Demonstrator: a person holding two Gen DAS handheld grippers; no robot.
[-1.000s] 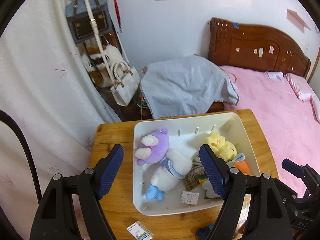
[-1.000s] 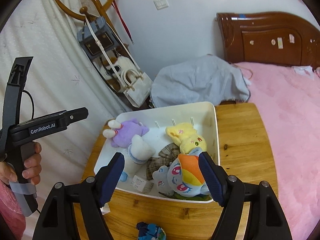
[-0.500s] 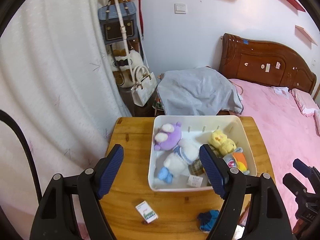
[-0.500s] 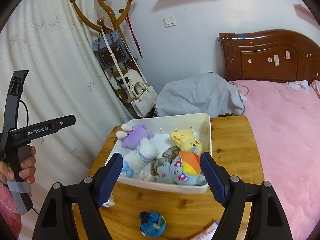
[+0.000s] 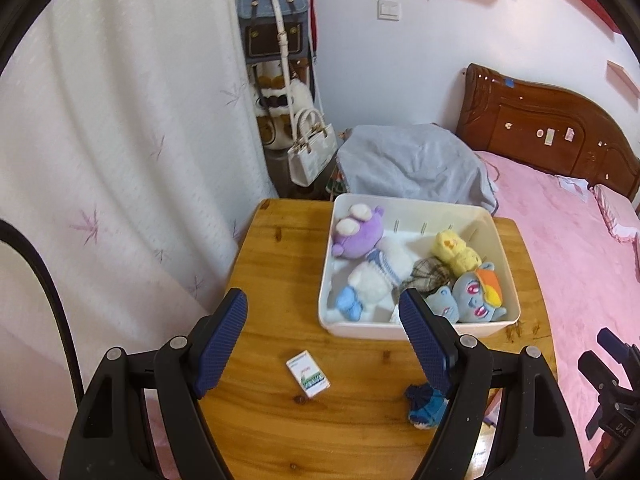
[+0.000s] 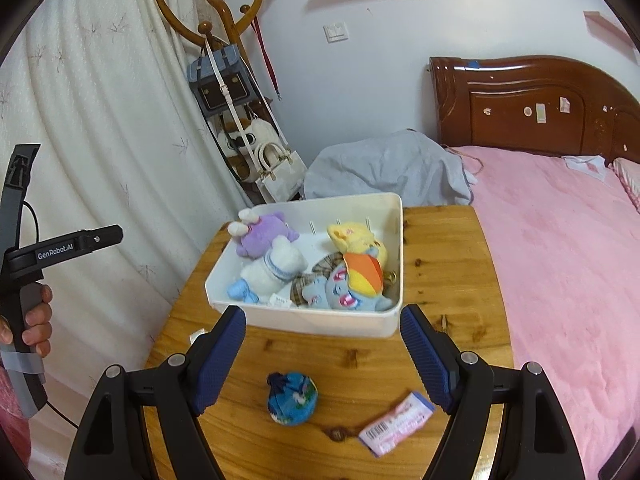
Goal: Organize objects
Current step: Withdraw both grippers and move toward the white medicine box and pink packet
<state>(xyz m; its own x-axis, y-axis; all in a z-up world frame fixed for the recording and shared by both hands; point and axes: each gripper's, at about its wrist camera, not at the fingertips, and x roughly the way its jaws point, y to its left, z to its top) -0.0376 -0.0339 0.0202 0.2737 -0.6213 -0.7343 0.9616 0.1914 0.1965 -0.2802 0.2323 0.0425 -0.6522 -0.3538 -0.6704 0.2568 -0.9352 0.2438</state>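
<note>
Fingers of both tools frame the near edge of each view, with nothing between them: the left gripper (image 5: 324, 338) hangs released over the wooden table (image 5: 276, 264), and the right gripper (image 6: 322, 354) is spread just as wide above the table's near part.

Closest in the right wrist view, a blue knitted ball (image 6: 292, 398) lies on bare wood between the open jaws, and just to its right sits a pink packet (image 6: 396, 424), blurred, its print unreadable. In the left wrist view the same ball is half hidden behind the right-hand finger (image 5: 424, 344), while a small white card box (image 5: 308, 373) lies alone on the wood, near the white bin's front wall.

Farther back, the white bin (image 6: 320, 322) stands on the table's far half, its right side nearer the bed. It holds a purple plush (image 6: 262, 234), a white plush with blue feet (image 6: 272, 270), a yellow plush (image 6: 356, 242), and a blue pony plush (image 6: 348, 286) with an orange mane; a plaid piece is mostly buried among them.

Open wood runs left of the bin. Beyond the table are a grey cloth heap (image 6: 384, 172), a pink bed (image 6: 560, 240), and a coat rack (image 6: 216, 32) hung with bags.
</note>
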